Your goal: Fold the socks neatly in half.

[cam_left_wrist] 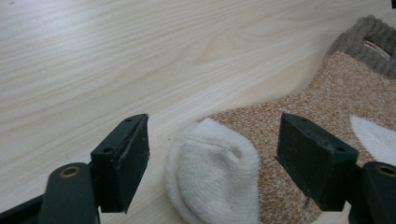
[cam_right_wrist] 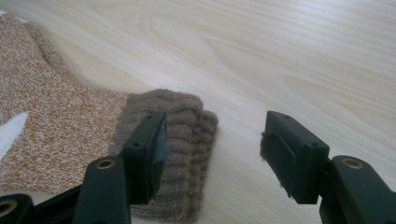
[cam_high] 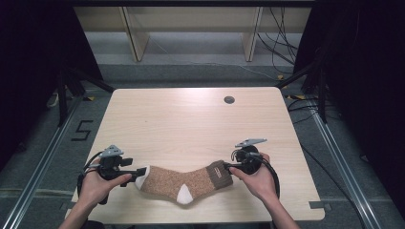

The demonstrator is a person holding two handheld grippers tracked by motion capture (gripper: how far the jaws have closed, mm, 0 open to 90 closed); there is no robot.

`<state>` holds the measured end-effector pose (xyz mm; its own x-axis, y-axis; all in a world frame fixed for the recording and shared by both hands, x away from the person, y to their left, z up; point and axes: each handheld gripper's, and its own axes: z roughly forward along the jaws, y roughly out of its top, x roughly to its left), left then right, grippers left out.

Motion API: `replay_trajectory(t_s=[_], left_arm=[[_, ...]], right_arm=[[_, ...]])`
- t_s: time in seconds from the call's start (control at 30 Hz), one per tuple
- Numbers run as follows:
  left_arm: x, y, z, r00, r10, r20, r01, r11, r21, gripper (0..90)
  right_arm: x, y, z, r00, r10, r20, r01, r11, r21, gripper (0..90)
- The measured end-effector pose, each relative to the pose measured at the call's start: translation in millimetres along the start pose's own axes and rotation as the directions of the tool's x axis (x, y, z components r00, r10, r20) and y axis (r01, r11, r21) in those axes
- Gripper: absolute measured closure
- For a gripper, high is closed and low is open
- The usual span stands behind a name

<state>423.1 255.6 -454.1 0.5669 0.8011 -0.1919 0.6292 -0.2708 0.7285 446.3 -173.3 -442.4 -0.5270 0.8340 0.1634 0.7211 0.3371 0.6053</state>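
Both claws stand open and empty, left claw (cam_left_wrist: pixel 212 151) straddling the knitted sock's (cam_high: pixel 184 182) rounded white toe, right claw (cam_right_wrist: pixel 212 149) beside its ribbed cuff, smooth wooden tabletop (cam_high: pixel 191 119) bare beyond.

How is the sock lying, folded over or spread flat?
Spread flat: the sock lies full length on the table, white toe at one end, ribbed cuff at the other.

Brown sock (cam_high: pixel 184 182) flat on table (cam_high: pixel 191 124)
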Motion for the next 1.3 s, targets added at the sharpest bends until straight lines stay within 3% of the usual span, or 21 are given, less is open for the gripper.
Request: replay_trajectory(t_s=[0.13,0.17,0.27,0.3,0.4,0.47,0.53,0.7,0.8,1.0,1.13,1.3], left_arm=[[1.2,-3.1,-0.4,0.9999,-0.011,0.004,0.011,0.9999,0.005,24.7],[1.8,-4.1,-0.2,0.9999,-0.016,-0.006,0.016,0.9998,0.009,24.7],[2.6,-6.3,0.5,0.9997,-0.023,-0.001,0.023,0.9997,0.013,25.0],[3.2,-6.8,0.9,0.9996,-0.027,0.001,0.027,0.9994,0.021,25.1],[4.4,-7.9,2.5,0.9983,-0.057,0.015,0.057,0.998,0.028,26.2],[4.6,-8.4,2.7,0.9976,-0.069,0.003,0.069,0.9973,0.026,27.2],[6.0,-9.0,1.5,0.9973,-0.073,-0.009,0.073,0.9969,0.031,29.1],[10.7,-12.1,0.7,0.9918,-0.128,-0.002,0.128,0.9911,0.037,36.1],[12.9,-14.8,-0.5,0.9896,-0.144,0.006,0.144,0.9891,0.033,39.2],[18.0,-18.1,-2.5,0.988,-0.154,0.002,0.154,0.9864,0.058,43.5],[17.5,-20.5,3.3,0.9839,-0.175,0.035,0.171,0.9801,0.101,43.9],[13.9,-24.7,13.7,0.9756,-0.215,0.043,0.208,0.9694,0.13,42.9]], right_arm=[[-0.1,-1.3,2.8,0.9999,-0.016,0.001,0.016,1.0,-0.004,42.2],[-3.0,-1.2,4.0,0.9987,-0.05,0.003,0.05,0.999,-0.02,42.2],[-0.8,-2.3,6.3,0.9998,-0.019,-0.01,0.019,0.999,-0.027,42.0],[0.6,-2.2,4.7,0.9997,-0.01,-0.021,0.01,1.0,0.004,42.0],[0.7,-4.6,6.8,0.9998,-0.003,-0.019,0.003,1.0,0.01,41.9],[-0.5,-6.6,10.2,0.9998,0.005,-0.019,-0.005,1.0,-0.005,41.8],[1.9,-7.2,9.6,0.9991,0.029,-0.029,-0.029,0.999,0.026,41.8],[2.5,-5.9,16.6,0.9996,0.004,-0.029,-0.003,1.0,0.018,42.1],[4.2,-4.5,19.7,0.9995,0.011,-0.03,-0.011,1.0,0.008,42.6],[3.8,-4.8,21.7,0.9996,0.005,-0.029,-0.003,0.999,0.041,46.0],[4.6,-5.4,23.9,0.9994,0.001,-0.036,0.001,0.999,0.043,48.1],[3.2,-6.2,27.2,0.9995,0.002,-0.031,0.0,0.999,0.051,48.4]])
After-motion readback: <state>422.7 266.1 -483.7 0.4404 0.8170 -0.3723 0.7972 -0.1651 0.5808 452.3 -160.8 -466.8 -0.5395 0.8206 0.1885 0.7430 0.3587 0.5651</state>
